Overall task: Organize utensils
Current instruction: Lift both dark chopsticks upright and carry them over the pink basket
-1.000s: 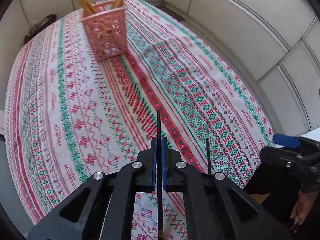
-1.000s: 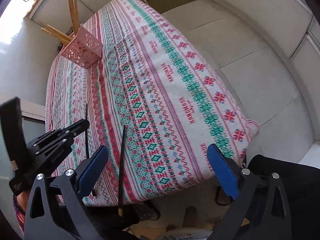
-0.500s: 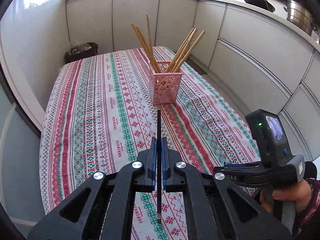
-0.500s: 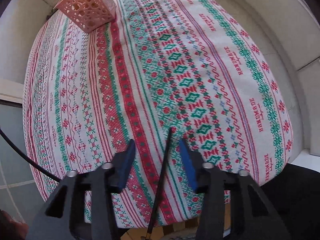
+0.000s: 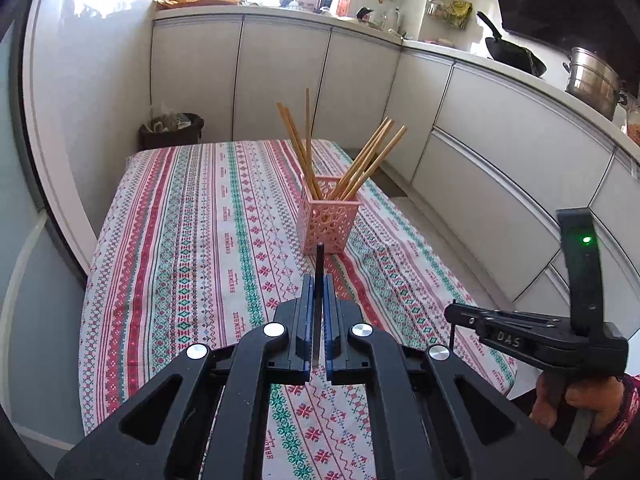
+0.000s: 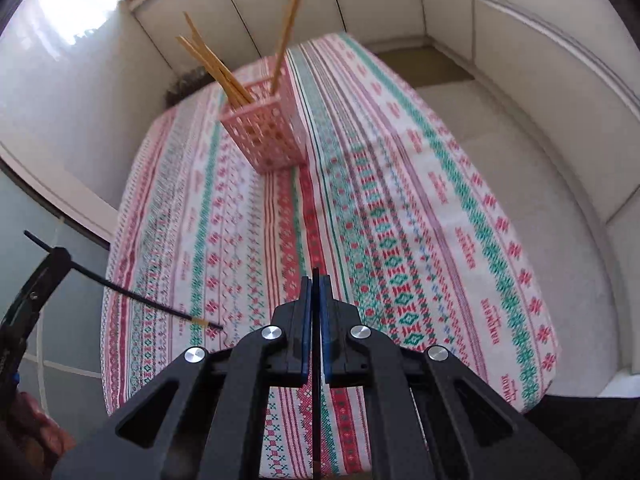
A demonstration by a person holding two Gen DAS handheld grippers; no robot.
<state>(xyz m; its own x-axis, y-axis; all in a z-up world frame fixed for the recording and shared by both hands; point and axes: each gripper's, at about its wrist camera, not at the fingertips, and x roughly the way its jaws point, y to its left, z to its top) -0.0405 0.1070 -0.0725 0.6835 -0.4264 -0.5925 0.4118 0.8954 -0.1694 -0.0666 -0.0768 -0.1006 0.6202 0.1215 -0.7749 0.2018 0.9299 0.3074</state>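
Only the pink basket [image 5: 330, 225] stands on the tablecloth [image 5: 192, 248] — bare elsewhere.

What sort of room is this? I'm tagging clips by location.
Most likely a home kitchen: a wok and steel pot sit on a countertop over white cabinets, beside a cloth-covered table.

The right gripper's black chopstick [image 6: 316, 280] is mostly hidden between its pads; the tablecloth [image 6: 400, 200] blurs toward the far end.
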